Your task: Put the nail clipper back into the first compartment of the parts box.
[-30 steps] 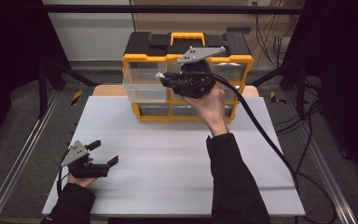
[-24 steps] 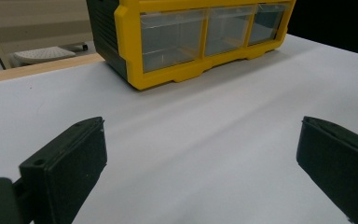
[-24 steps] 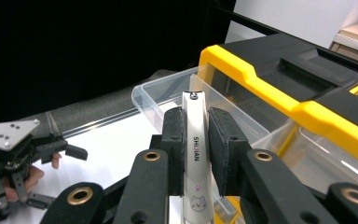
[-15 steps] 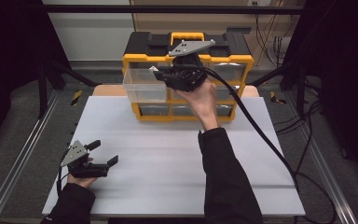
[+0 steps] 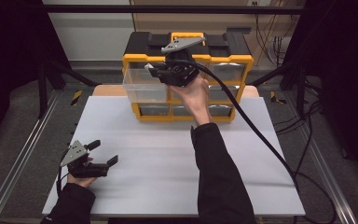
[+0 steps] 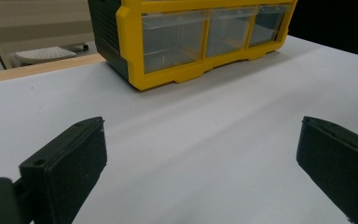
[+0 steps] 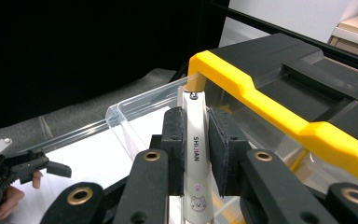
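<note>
Right gripper (image 7: 196, 158) clamps a white strip, perhaps a nail file (image 7: 195, 154), above the pulled-out clear drawer (image 5: 142, 86); left gripper (image 5: 103, 154) rests wide open, empty.

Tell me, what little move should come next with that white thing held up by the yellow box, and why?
Probably lower it into the open clear drawer and then part the jaws. The right gripper is shut on the white strip, holding it just over the pulled-out drawer of the yellow organizer. The left gripper rests open on the white table, taking no part.
</note>
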Available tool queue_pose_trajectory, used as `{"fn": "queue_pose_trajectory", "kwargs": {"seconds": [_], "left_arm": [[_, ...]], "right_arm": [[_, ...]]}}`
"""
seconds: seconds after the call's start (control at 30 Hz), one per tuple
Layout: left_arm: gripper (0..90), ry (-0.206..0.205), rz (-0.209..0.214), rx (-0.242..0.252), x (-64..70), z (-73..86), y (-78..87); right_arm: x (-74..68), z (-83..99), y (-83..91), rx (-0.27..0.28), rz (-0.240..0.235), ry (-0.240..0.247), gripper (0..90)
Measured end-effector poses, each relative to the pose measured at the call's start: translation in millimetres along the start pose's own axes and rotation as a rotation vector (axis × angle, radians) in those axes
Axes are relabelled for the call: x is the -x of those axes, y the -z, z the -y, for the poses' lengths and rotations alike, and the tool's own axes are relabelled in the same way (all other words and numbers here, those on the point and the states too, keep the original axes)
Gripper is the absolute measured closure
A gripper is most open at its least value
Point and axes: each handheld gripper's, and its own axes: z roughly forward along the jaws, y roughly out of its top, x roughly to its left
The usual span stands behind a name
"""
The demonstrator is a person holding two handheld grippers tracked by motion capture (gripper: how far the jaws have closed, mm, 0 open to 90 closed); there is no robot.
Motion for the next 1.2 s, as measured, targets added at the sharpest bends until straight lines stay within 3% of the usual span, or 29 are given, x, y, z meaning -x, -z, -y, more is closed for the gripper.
{"fn": "queue_pose_trajectory", "kwargs": {"seconds": [0.6, 1.2], "left_arm": [[1.8, 0.002, 0.003, -0.001, -0.3, 0.2, -0.3], [1.8, 0.002, 0.002, 0.001, -0.4, 0.1, 0.1]], "right_arm": [[4.2, -3.3, -13.9, -0.005, 0.011, -0.003, 77.1], [3.8, 5.3, -29.9, -0.056, 0.017, 0.010, 77.1]]}}
